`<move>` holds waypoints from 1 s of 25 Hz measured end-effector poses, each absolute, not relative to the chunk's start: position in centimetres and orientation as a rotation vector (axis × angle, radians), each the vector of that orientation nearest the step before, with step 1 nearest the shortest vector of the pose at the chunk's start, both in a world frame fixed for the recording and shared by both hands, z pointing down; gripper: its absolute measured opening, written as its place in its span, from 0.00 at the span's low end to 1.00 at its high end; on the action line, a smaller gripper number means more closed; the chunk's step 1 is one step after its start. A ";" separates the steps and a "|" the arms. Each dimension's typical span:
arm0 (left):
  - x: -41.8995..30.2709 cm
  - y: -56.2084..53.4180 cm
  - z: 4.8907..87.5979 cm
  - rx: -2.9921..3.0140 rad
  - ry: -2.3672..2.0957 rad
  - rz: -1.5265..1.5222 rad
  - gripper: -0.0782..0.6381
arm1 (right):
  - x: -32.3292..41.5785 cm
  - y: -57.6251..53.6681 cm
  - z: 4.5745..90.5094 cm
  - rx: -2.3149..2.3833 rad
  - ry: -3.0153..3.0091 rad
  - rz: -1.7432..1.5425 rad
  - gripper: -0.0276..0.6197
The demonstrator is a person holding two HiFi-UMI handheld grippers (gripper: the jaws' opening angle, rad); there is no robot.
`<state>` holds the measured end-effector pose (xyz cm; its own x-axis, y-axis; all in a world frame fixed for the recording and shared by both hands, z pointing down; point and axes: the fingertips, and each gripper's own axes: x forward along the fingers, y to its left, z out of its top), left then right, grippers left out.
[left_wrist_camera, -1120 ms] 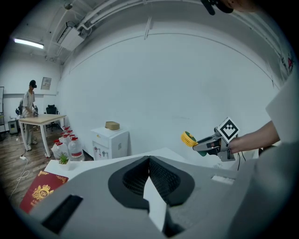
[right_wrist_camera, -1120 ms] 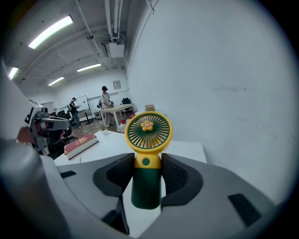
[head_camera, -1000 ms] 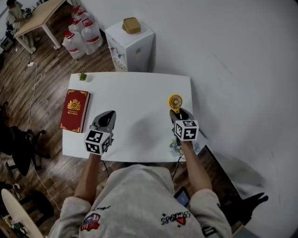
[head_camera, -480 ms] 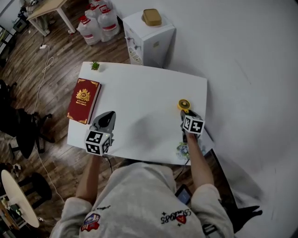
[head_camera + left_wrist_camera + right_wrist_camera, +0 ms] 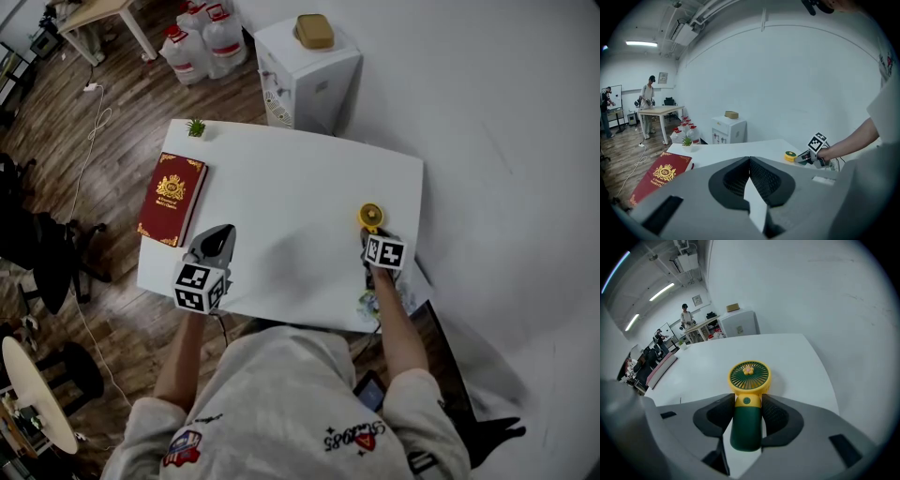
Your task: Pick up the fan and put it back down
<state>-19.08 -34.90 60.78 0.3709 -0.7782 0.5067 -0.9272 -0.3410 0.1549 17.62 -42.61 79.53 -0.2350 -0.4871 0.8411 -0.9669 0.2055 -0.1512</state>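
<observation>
Coming down since a second ago with the right gripper [image 5: 373, 233], carrying the fan [image 5: 371, 215] lower toward the white table [image 5: 281, 187], and easing the left gripper [image 5: 223, 232] slightly down near the front edge, not far from the red book [image 5: 172, 198]. Clamping the fan's dark green handle between both right pads, squarely on its sides; keeping the left jaws pressed together at the tips, with nothing between. Holding the fan low over the table's right-hand part, near the right edge, perhaps already grazing the surface with the yellow head, though not showing contact clearly in any view. Pointing the head away from the person toward the far side of the table, grille facing up, and running the long axis along the gripper's own line, sloping head-down. Risking, by judgement, a head-first bump levering the handle round in the pads if pressing on at this slope; risking also a roll on the round handle toward the nearby edge if letting go before laying the whole length flat.
</observation>
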 end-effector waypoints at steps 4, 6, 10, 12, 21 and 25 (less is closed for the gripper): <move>-19.0 -34.9 60.9 2.238 -1.473 0.498 0.12 | 17.4 -42.2 81.2 1.300 -1.778 0.941 0.33; -19.0 -34.8 60.7 2.242 -1.472 0.493 0.11 | 17.4 -41.9 81.3 1.283 -1.762 0.919 0.33; -19.1 -33.9 60.7 2.249 -1.463 0.493 0.11 | 17.1 -41.9 80.6 1.293 -1.785 0.824 0.35; -19.0 -33.4 60.6 2.252 -1.459 0.488 0.12 | 17.1 -41.5 79.9 1.306 -1.791 0.815 0.37; -17.9 -33.2 58.3 2.336 -1.435 0.441 0.11 | 16.5 -41.3 71.7 1.474 -1.996 0.727 0.25; -17.4 -33.7 56.5 2.399 -1.425 0.431 0.12 | 16.3 -41.2 66.7 1.557 -2.086 0.576 0.13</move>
<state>-17.40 -33.69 56.48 0.4581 -0.7883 0.4107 -0.8838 -0.4532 0.1160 16.28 -41.17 66.69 -0.2444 -0.7642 0.5969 -0.9621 0.2677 -0.0514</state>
